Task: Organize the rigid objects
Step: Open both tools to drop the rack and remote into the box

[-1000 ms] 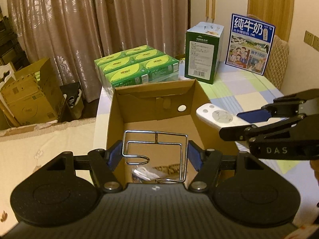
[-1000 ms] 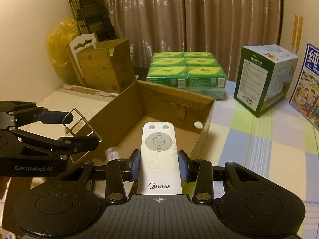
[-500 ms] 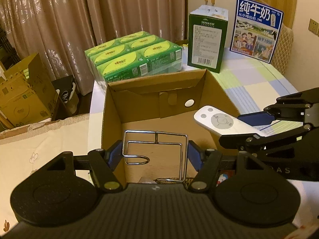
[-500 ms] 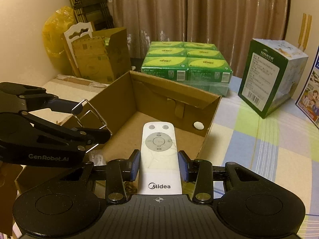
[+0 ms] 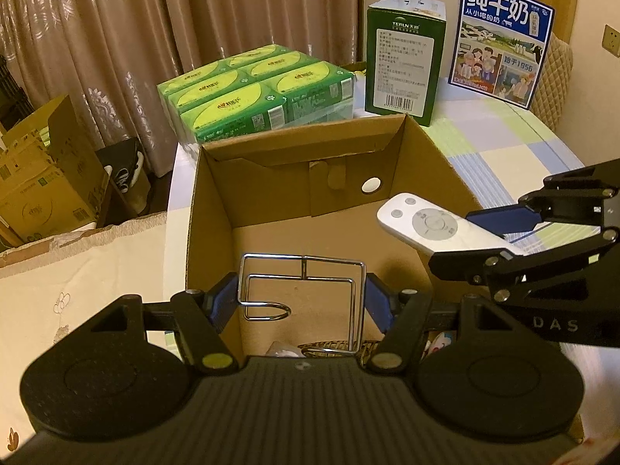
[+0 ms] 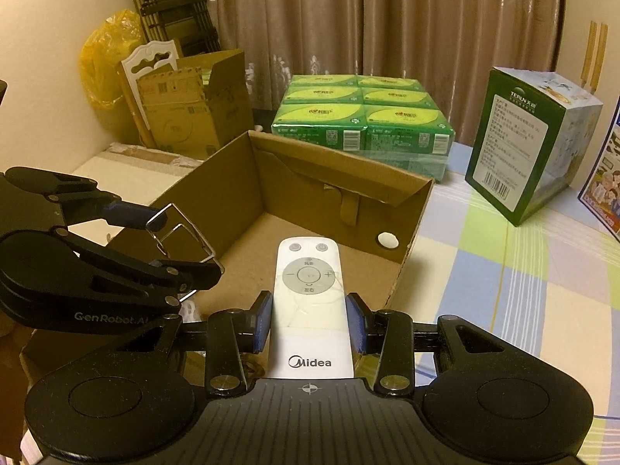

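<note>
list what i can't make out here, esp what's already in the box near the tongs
- Near end of the cardboard box, left wrist view: the camera housing covers all but a white scrap and a woven-looking rim; neither can be named.
- Wire rack, left wrist view: its lower part runs behind the housing.
- Remote, right wrist view: its bottom end is hidden by the housing.
- Blue milk poster, right wrist view: cut by the right edge.

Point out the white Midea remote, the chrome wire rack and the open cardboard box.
White Midea remote (image 6: 309,271), right wrist view, round button pad.
Chrome wire rack (image 5: 304,259), left wrist view, top bar.
Open brown cardboard box (image 6: 341,172), right wrist view, far wall.
</note>
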A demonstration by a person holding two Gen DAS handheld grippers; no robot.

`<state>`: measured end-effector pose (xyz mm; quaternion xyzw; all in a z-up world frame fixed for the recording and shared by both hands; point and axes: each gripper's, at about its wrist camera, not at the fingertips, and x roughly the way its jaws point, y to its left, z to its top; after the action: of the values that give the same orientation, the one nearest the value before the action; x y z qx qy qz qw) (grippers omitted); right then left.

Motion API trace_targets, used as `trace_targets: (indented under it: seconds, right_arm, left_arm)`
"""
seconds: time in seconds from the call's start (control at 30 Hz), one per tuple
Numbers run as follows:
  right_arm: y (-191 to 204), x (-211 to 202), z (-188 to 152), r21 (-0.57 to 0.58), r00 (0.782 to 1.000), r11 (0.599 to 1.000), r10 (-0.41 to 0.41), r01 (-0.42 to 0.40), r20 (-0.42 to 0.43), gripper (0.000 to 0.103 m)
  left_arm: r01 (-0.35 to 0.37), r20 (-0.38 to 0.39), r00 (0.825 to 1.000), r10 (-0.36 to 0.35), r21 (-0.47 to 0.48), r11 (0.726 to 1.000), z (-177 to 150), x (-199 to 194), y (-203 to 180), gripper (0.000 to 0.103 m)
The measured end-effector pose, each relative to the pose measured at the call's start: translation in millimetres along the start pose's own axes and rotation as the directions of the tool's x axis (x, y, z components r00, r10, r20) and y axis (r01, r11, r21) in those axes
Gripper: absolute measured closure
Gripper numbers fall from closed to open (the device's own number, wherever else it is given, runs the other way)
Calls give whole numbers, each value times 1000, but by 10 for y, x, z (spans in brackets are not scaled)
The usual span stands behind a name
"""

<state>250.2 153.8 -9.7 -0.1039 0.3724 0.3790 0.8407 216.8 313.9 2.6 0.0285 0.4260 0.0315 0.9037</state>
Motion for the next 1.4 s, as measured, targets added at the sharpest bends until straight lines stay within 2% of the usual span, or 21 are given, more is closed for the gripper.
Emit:
trace_targets:
  seconds: [0.87,0.9,0.93,1.4]
  right_arm:
    - [-62,82,51,8,1000,1000,-6,6,1,66]
    - [-69,81,52,8,1000,1000,-7,7,1,67]
    - [-74,79,53,9,1000,1000,-4,4,3,85]
    - [-84,-23,55,10,1000,1000,-1,0,24,88]
  left_arm:
    - [9,-19,1000,-9,21,1000,52,180,-48,39]
    - [10,-19,1000,-10,20,1000,53,187,-49,39]
    - [11,-18,1000,-11,18,1000,54,195,-46,39]
    - [-2,3,1000,2,-12,1000,55,121,-2,38]
